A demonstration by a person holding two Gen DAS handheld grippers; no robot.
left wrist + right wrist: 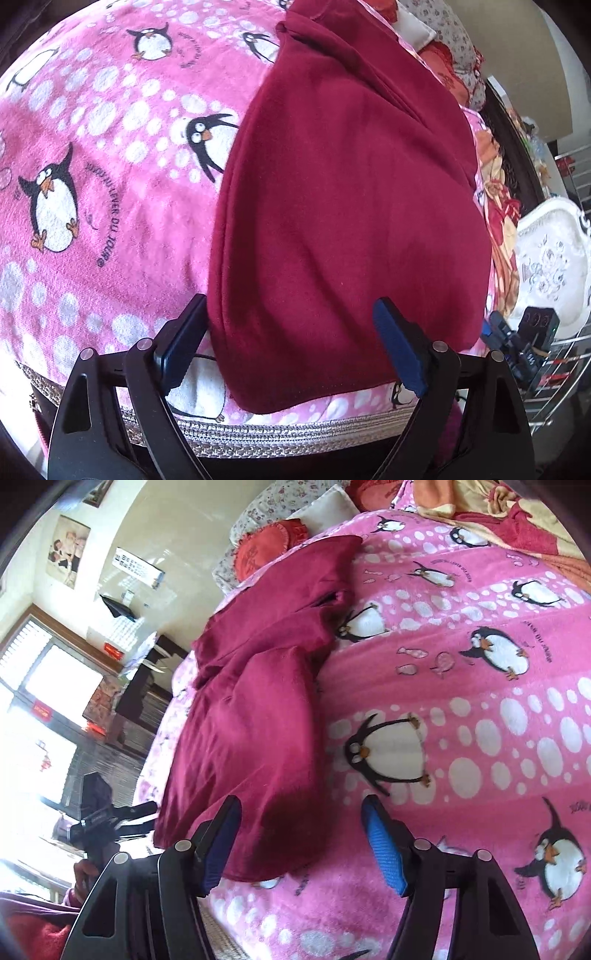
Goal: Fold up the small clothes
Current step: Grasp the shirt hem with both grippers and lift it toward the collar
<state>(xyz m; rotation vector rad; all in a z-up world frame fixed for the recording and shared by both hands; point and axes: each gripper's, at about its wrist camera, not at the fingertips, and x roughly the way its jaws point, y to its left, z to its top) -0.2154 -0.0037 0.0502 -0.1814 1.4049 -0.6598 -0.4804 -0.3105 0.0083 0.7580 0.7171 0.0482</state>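
Garment (343,206) is lying partly folded on the blanket (110,184) near the bed's edge. Left gripper (290,349) and right gripper (301,843) are both gaping wide, holding nothing. Plush layers are risking slipping apart if pinched shallowly. Blanket print is reading "LEVER DU JOUR".
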